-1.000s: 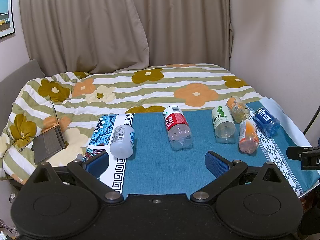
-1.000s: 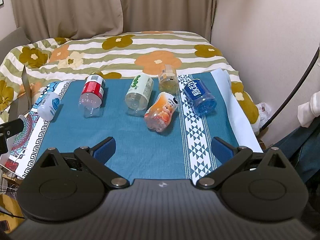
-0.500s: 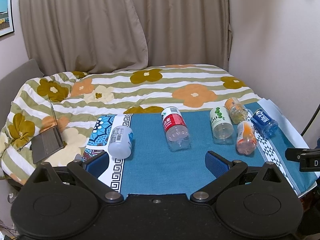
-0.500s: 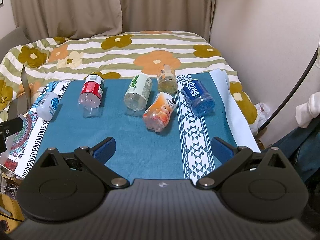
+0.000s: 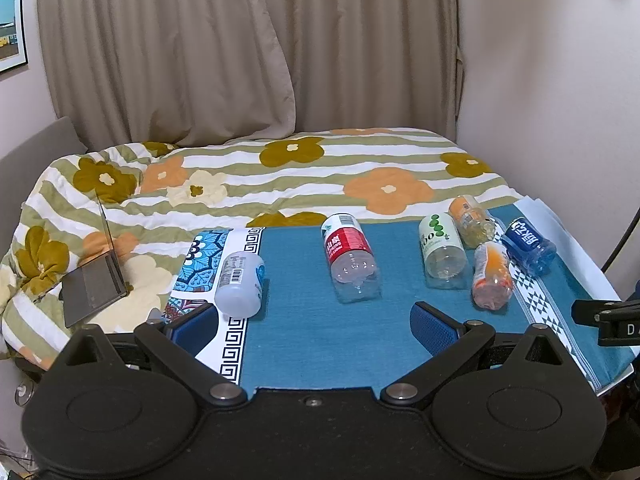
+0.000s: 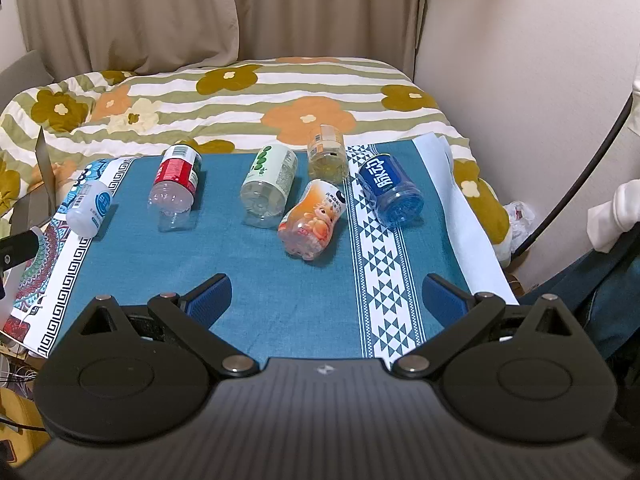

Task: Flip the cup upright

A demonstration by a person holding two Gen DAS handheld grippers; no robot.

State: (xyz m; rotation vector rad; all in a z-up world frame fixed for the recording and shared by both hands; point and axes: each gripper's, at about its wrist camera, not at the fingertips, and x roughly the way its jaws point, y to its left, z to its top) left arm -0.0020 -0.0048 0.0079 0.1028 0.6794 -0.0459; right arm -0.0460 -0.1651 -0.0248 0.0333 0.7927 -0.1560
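Note:
Several bottle-shaped cups lie on their sides on a blue cloth (image 5: pixel 312 328) (image 6: pixel 248 280): a white one (image 5: pixel 240 278) (image 6: pixel 88 208) at the left, a red-labelled one (image 5: pixel 350 262) (image 6: pixel 174 184), a white-green one (image 5: pixel 442 250) (image 6: pixel 268 186), an orange one (image 5: pixel 492 276) (image 6: pixel 314 220), an amber one (image 5: pixel 470 216) (image 6: pixel 327 154) and a blue one (image 5: pixel 528 246) (image 6: pixel 392 190). My left gripper (image 5: pixel 314 322) is open and empty, short of the white and red cups. My right gripper (image 6: pixel 326 294) is open and empty, short of the orange cup.
A flowered quilt (image 5: pixel 280 176) covers the bed behind the cloth. A laptop (image 5: pixel 96 280) stands half open at the left. Curtains hang at the back and a wall (image 6: pixel 520 60) runs along the right. The right gripper's tip shows in the left wrist view (image 5: pixel 604 318).
Both grippers have drawn back and risen slightly, so the cups look a little farther. Both stay open. The cups have not moved.

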